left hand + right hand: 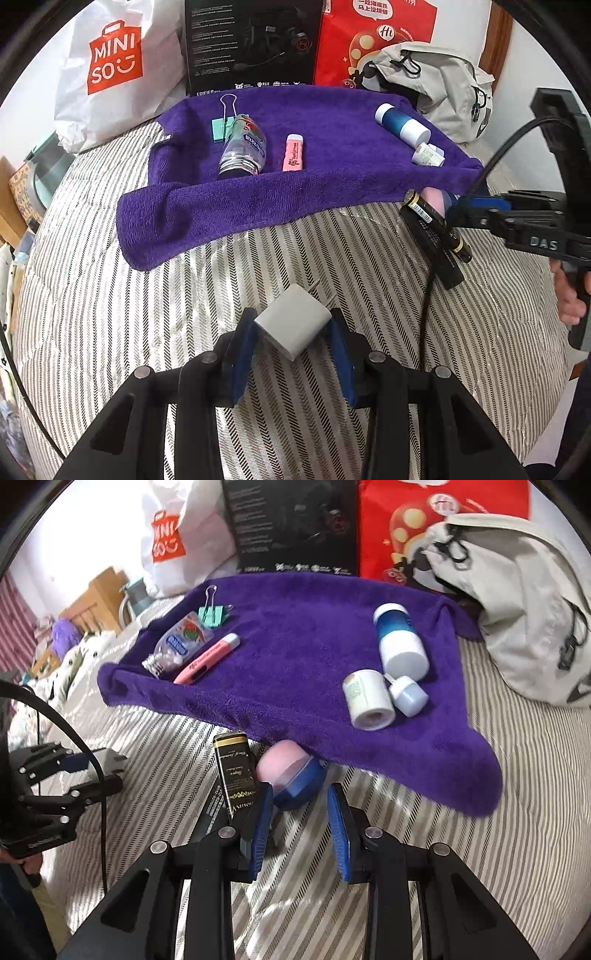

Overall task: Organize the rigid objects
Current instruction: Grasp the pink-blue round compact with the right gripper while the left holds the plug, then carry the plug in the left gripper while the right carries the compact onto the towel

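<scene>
The white charger (pixel 293 325) sits between the pads of your left gripper (pixel 293 341), which closes on it low over the striped bedding (pixel 184 295), near of the purple towel (pixel 258 199). On the towel already lie a binder clip (pixel 221 125), clear bottle (pixel 243 147), pink highlighter (pixel 293 153) and blue-white bottle (pixel 400 123). Your right gripper (pixel 301 812) stands released just short of the pink-and-blue ball (pixel 291 775); the black-gold tube (pixel 234 771) beside it also waits.

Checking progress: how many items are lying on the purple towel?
6: binder clip, clear bottle and pink highlighter left; blue-white bottle, small white jar, tiny bottle right.
</scene>
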